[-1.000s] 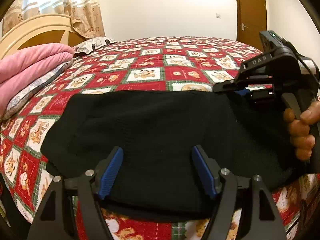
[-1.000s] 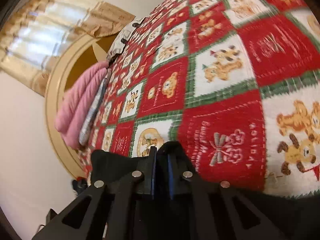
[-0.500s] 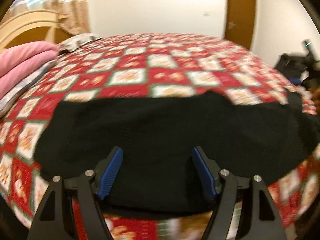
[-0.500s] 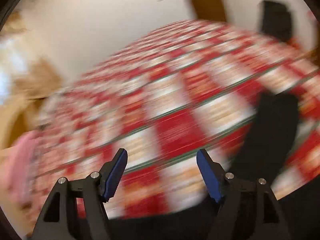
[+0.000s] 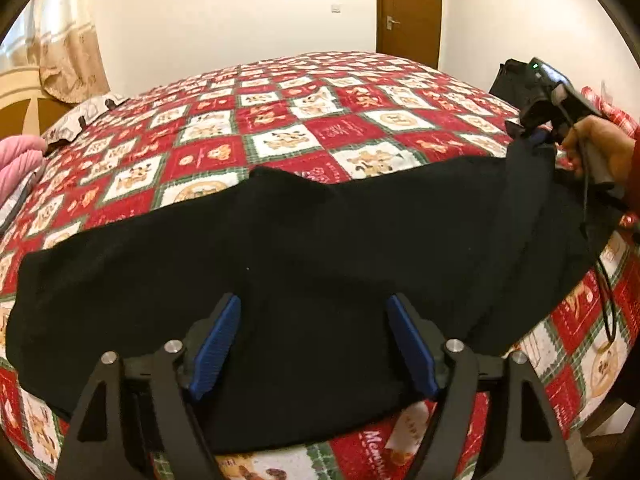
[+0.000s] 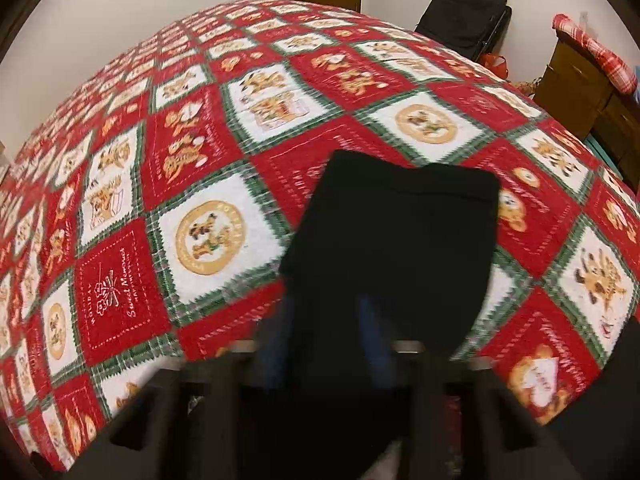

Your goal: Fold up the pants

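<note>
On the quilt (image 5: 280,120), black pants (image 5: 320,240) — right gripper (image 5: 534,136) pinching them (left gripper (image 5: 312,344) spread).

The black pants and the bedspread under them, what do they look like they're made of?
Pants: probably a soft knit or fleece; matte black, no sheen, draping in loose folds. Bedspread: looks like plush, fuzzy printed fabric, maybe flannel or fleece; red, white and green squares with soft-edged bear pictures. Neither can be told for certain.

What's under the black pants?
The black pants lie on a red teddy-bear quilt, which shows all around them. Whatever lies directly beneath the cloth is covered, so nothing else can be told.
</note>
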